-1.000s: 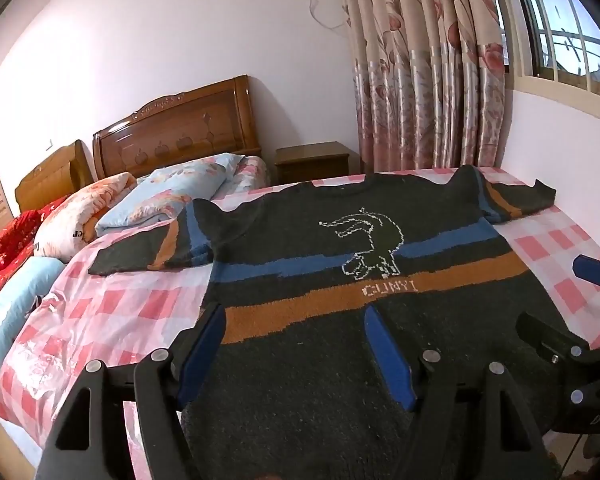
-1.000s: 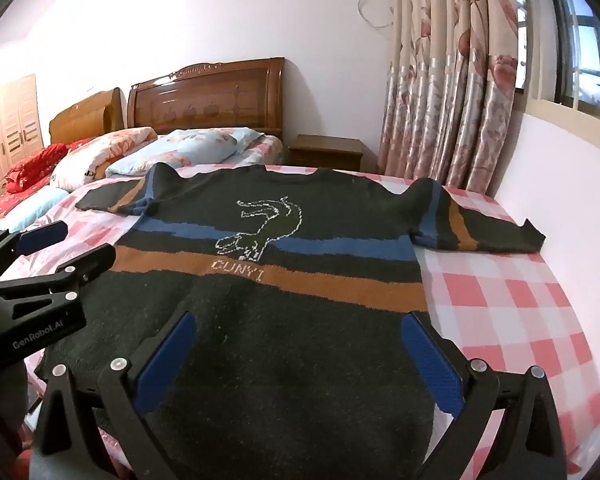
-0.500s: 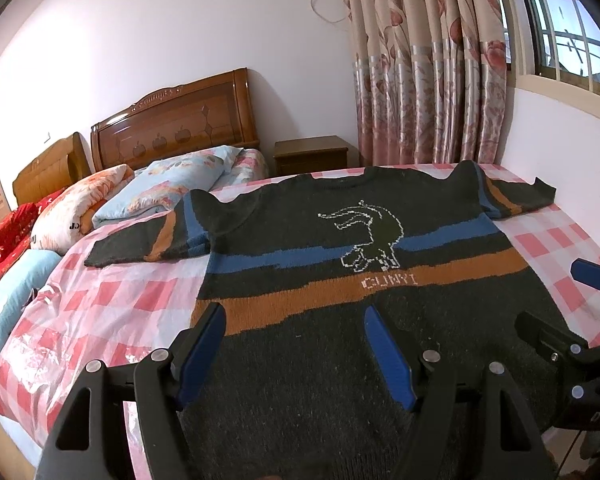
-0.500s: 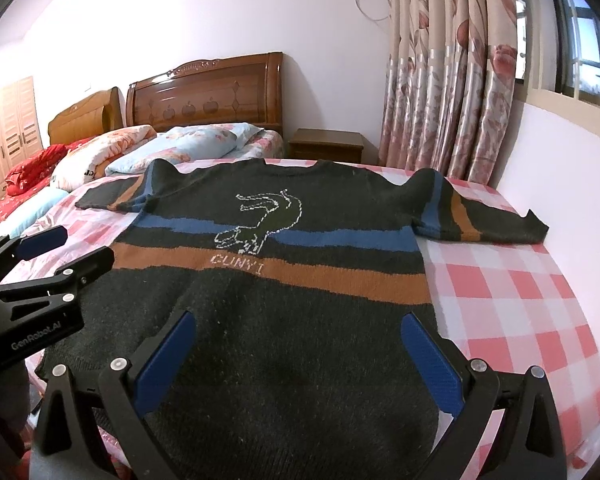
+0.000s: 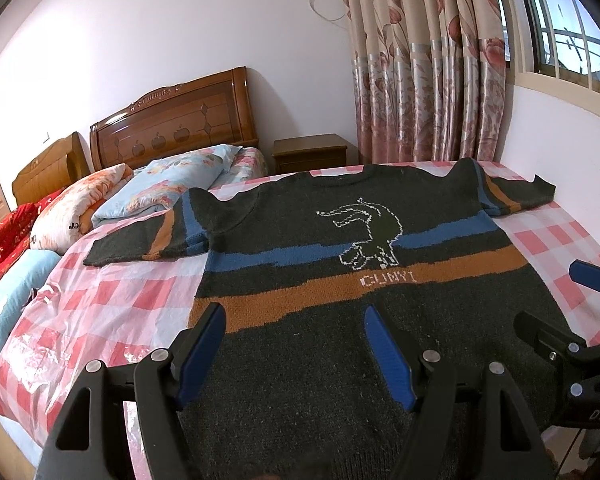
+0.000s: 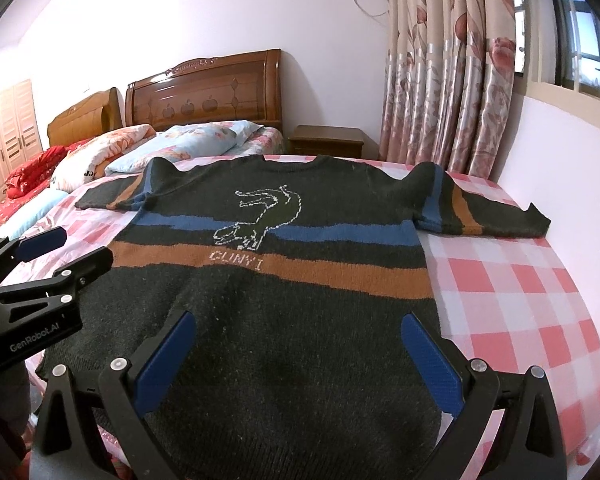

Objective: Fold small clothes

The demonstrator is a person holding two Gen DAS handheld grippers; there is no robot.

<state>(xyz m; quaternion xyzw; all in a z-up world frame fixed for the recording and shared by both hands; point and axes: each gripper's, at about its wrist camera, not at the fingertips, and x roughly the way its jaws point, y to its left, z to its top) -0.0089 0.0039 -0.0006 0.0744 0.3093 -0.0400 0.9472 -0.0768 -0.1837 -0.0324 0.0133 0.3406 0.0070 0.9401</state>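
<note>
A dark grey knitted sweater with a blue stripe, an orange stripe and a white animal outline lies flat on the bed, front up, both sleeves spread out; it also shows in the right wrist view. My left gripper is open and empty above the sweater's lower left part. My right gripper is open and empty above the lower right part. Each gripper shows at the edge of the other's view: the right one, the left one. Neither touches the cloth.
The bed has a pink and white checked cover. Pillows and quilts lie at the far left by wooden headboards. A nightstand and curtains stand behind. A white wall runs along the right.
Both grippers have drawn slightly lower and nearer to the sweater's hem side; the view has dipped a little. Both stay open. The sweater has not moved.
</note>
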